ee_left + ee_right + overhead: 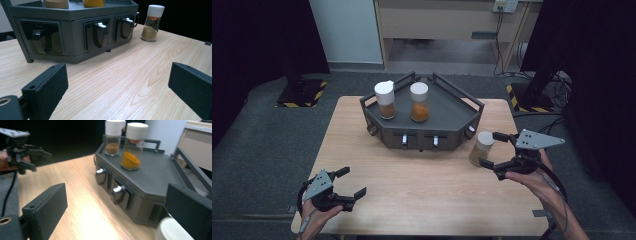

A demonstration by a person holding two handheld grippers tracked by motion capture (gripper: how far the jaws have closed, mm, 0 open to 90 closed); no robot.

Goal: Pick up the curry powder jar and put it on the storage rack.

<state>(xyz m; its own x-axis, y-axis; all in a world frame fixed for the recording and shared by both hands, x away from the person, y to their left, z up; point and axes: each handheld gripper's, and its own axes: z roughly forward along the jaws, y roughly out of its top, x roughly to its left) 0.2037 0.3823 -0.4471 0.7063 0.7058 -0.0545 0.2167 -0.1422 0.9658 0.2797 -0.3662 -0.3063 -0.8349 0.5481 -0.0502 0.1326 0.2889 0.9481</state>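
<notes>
While the spice jar (pixel 482 148) is standing upright on the bare surface (pixel 412 190), just off the right front corner of the dark rack (pixel 422 117), the right gripper (pixel 492 150) is reaching for it with its jaws spread wide. In the high view the jar is sitting at about nine o'clock from that hand, between the far jaw at its cap and the near jaw at its base. The pads are not pressing on the glass as far as I can tell, so nothing is being held. The jar's long axis is running straight up, white cap on top and brownish powder at the bottom, so the jaws are needing to close level across its body.

In the right gripper view, the white cap (pixel 172 230) is showing blurred at roughly five o'clock, low beside the right-hand jaw and not centred between the two. By my judgement the hand is wanting to slide a little toward that side before it squeezes.

From the left gripper view, the same jar (pixel 152 23) is standing far off at about one o'clock, past the rack's drawer fronts. The left gripper (pixel 349 182) is waiting near the front left edge of the surface, jaws wide apart and empty, well apart from the jar. The right hand is plainly the nearer one. Two more jars, one brown (pixel 386 100) and one orange (pixel 419 102), are standing on the rack's top shelf at about eleven o'clock from the task jar.
</notes>
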